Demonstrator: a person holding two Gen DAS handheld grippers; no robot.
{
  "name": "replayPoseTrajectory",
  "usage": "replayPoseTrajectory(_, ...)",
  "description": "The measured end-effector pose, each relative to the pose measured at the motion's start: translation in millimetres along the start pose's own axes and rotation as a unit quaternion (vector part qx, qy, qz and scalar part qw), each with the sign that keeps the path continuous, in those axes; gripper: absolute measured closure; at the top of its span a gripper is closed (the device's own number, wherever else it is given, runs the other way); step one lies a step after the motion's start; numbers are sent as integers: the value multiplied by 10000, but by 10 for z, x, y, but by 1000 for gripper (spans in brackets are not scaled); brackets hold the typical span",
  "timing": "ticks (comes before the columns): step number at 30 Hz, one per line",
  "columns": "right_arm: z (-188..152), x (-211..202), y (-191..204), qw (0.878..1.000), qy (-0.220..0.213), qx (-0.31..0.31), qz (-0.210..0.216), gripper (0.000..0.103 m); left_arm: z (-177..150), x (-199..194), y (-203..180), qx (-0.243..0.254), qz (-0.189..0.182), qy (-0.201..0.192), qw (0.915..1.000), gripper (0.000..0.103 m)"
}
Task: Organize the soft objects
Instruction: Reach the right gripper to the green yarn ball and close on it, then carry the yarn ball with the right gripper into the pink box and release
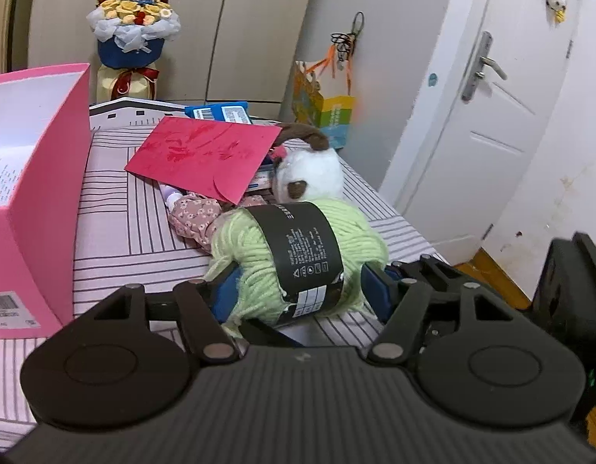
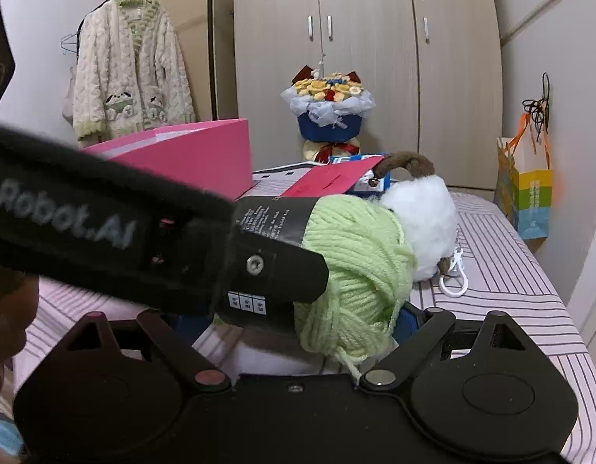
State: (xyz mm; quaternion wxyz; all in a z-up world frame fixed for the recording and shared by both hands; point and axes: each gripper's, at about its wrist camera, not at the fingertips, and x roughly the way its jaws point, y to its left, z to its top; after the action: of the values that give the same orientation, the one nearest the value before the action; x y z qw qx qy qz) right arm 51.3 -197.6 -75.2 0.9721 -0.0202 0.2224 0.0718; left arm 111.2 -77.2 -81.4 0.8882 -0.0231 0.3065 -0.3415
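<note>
A pale green yarn skein point(image 1: 294, 255), soft and loosely wound, wears a black paper band with white print. The left claw point(image 1: 298, 290) pinches it by its blue pads. The right claw point(image 2: 298, 321) stands spread around it.

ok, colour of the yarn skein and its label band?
Pale green yarn skein, black label band with white print. Clearest in the left wrist view.

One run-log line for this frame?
stage: grasping yarn | left gripper: shut on green yarn skein | right gripper: open, around skein | bed: white plush, pink box
</note>
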Motion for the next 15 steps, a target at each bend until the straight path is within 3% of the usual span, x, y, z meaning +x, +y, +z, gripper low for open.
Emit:
replayPoseTrajectory(5, 97, -124, 73, 9991, 314, 230, 184, 9, 53, -197, 2, 87, -123, 352, 9993, 35)
replayPoseTrajectory(7, 179, -138, 137, 9972, 656, 302, 197, 9, 66, -280, 27, 39, -199, 535, 9984, 33)
replayPoseTrajectory(15, 438, -397, 579, 9935, 962, -220, 559, 10, 88, -801, 194, -298, -196, 773, 9964, 30)
